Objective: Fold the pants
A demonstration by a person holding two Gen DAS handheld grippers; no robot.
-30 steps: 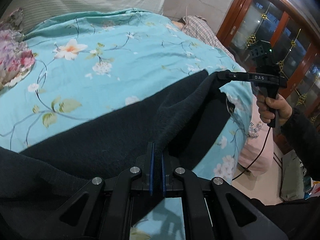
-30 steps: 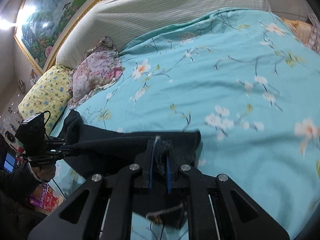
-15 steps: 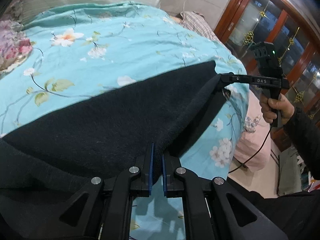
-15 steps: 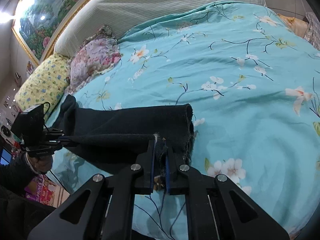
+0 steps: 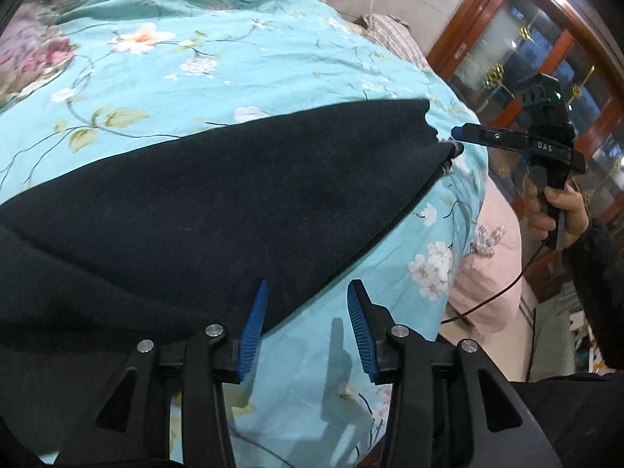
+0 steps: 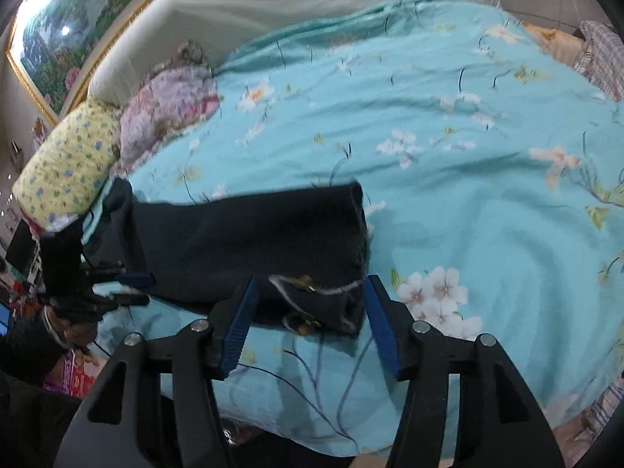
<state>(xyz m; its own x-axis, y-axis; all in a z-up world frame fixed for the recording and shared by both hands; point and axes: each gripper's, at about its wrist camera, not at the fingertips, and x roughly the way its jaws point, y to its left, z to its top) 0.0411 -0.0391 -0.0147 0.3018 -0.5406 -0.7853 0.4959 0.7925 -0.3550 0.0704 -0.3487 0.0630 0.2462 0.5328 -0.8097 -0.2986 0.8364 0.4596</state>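
Pants (image 5: 218, 202) lie flat on bed, dark, long axis left-right between both grippers. Left gripper (image 5: 308, 323) fingers apart, holding nothing, at one end; right gripper (image 6: 312, 323) fingers apart, straddling drawstring end, not clamped. Both equally near. Turquoise floral bedspread (image 6: 448, 148); pillows (image 6: 70, 163), headboard beyond.

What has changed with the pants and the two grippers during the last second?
Both grippers let go: the left gripper and the right gripper now stand with jaws open, and the dark pants, held lifted before, lie flat on the floral bedcover. The pillows stayed in place.
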